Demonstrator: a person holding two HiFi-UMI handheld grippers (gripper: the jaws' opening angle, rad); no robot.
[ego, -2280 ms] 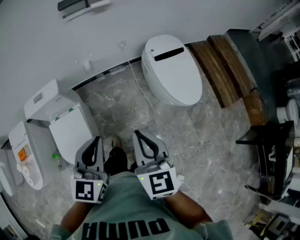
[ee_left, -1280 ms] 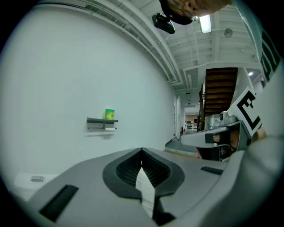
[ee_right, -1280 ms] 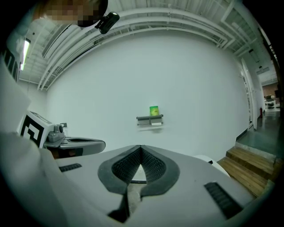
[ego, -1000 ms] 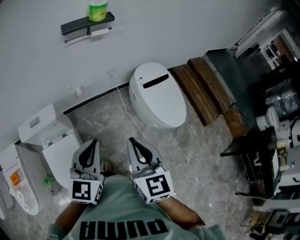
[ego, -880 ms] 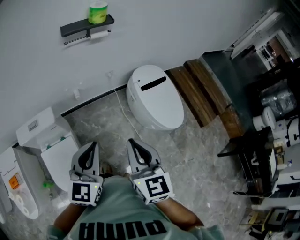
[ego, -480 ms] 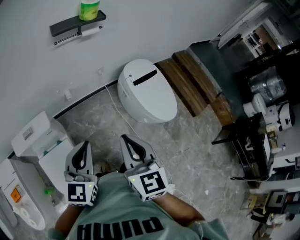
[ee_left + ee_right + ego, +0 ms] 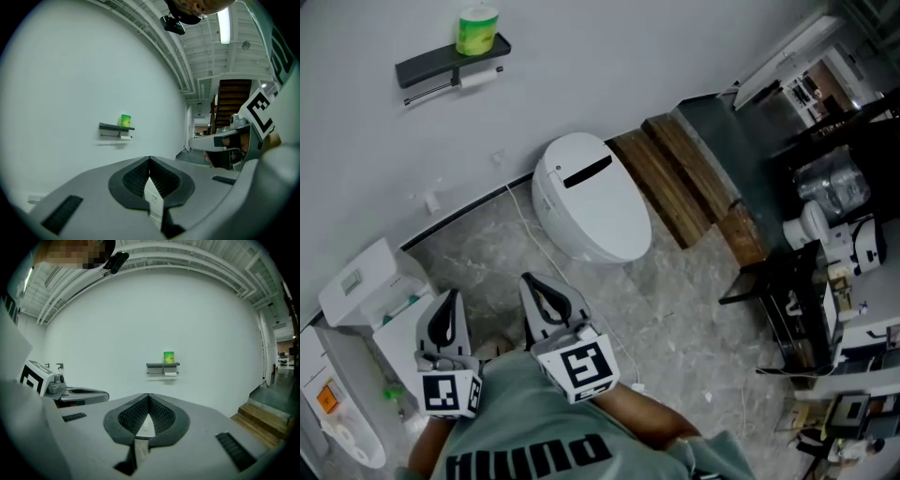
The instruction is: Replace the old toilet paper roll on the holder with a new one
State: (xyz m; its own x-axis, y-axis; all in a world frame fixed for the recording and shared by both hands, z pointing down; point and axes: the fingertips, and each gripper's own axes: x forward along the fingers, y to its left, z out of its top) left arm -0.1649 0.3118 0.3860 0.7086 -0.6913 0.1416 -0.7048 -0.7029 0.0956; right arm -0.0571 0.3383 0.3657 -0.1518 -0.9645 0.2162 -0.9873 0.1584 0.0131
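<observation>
Ahead, floor (image 7: 675, 309) lies open; left gripper (image 7: 446, 305) and right gripper (image 7: 539, 289) closed empty, holder (image 7: 450, 67) well apart on wall (image 7: 600, 56).

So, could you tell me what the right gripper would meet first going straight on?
The right gripper would probably meet the wall just below the shelf; nothing shows nearer, though depth is unclear.

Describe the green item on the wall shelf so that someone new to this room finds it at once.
On the white wall, up and left of the white toilet in the head view, hangs a dark shelf. The green cylinder stands upright at its right end, above a small white roll on the bar below. It is the only coloured thing on that wall.
</observation>
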